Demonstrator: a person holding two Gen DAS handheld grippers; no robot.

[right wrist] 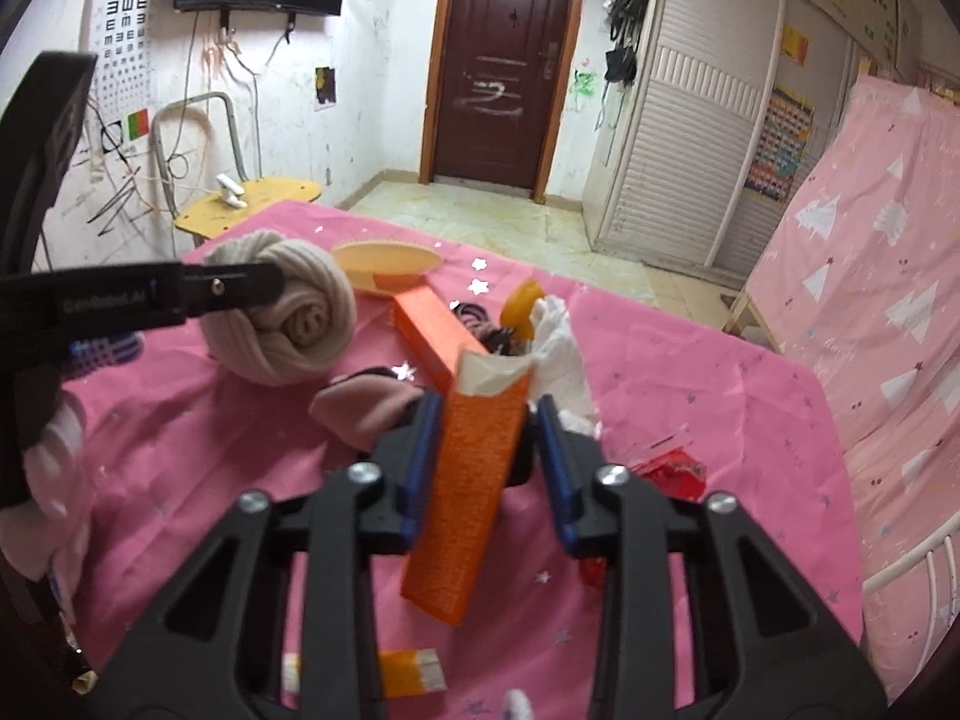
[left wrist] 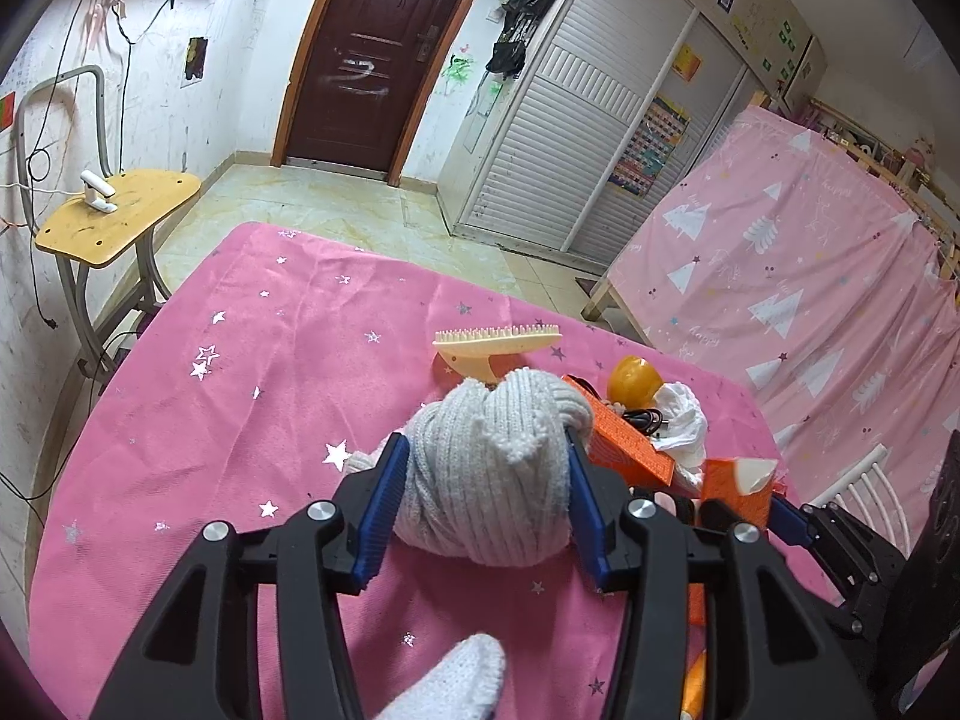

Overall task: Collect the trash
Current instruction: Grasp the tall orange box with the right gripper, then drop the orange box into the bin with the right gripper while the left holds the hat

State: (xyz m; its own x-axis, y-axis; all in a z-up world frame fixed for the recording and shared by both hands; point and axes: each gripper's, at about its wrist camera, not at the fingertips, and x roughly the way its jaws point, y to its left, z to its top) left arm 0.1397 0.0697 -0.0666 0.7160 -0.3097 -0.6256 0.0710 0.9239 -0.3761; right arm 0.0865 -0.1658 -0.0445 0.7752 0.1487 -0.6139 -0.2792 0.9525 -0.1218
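My left gripper (left wrist: 485,450) is shut on a rolled grey knitted cloth (left wrist: 489,468), held just above the pink star tablecloth (left wrist: 252,396); the roll also shows in the right wrist view (right wrist: 288,318). My right gripper (right wrist: 489,414) is shut on an orange torn carton (right wrist: 474,480), held upright above the table; it shows in the left wrist view (left wrist: 735,489). A second orange box (right wrist: 429,324), crumpled white tissue (right wrist: 561,348), an orange fruit (right wrist: 519,306) and a black cable (right wrist: 474,315) lie behind it. A red wrapper (right wrist: 675,471) lies to the right.
A beige comb-like brush (left wrist: 498,345) lies beyond the roll. A pink rolled cloth (right wrist: 366,408) sits left of my right gripper, and a small orange pack (right wrist: 408,669) near the front edge. A yellow side table (left wrist: 120,216) stands left; a pink-covered bed (left wrist: 810,276) is right.
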